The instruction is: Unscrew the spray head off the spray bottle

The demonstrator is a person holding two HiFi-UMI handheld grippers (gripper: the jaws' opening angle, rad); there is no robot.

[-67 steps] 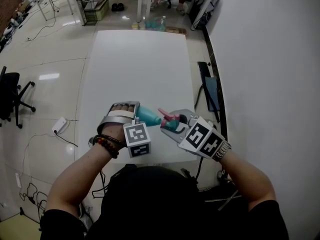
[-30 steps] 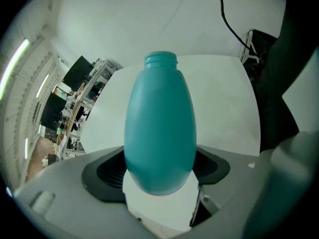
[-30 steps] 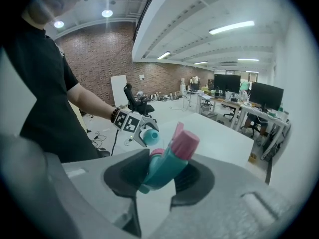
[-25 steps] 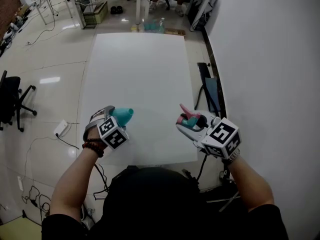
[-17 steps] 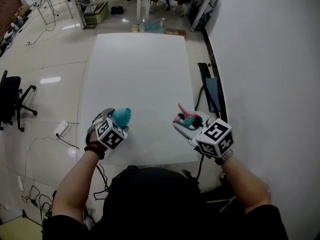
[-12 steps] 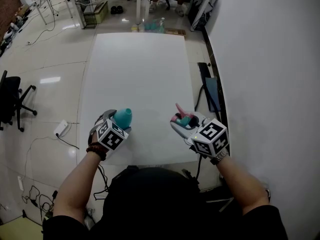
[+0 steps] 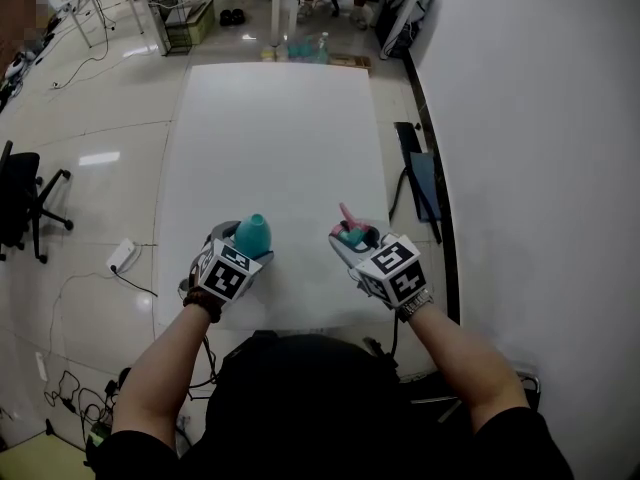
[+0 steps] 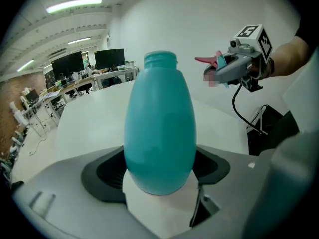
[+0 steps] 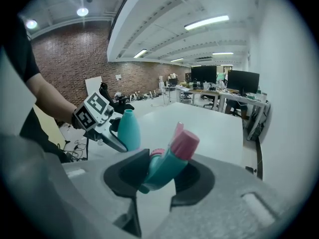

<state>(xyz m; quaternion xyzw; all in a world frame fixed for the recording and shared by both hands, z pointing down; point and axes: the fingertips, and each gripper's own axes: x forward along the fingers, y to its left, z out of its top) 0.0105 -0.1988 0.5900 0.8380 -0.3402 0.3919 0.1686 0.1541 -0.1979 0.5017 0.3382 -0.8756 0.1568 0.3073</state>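
Bottle (image 8: pixel 159 128) of smooth teal plastic, egg-shaped, wide in the belly and narrowing to a short ringed neck, open at the top with no head on it. Clamped at its rounded lower end by left tongs (image 8: pixel 160 172), dark pads (image 8: pixel 107 171) pressing from both sides, neck pointing toward 12 o'clock. Spray head (image 9: pixel 167 166) separate from it, gripped at a tilt by right tongs (image 9: pixel 158 178): teal body, round pink nozzle cap toward 1 o'clock, thin pink trigger just behind. From the head view, both over the near edge of counter (image 7: pixel 280 128), white, flat, matte, rectangular. Bottle at about 7 o'clock of it, spray head at about 5 o'clock, well apart, bare surface between. Black-and-white marker cube (image 7: pixel 224 277) on left tongs.
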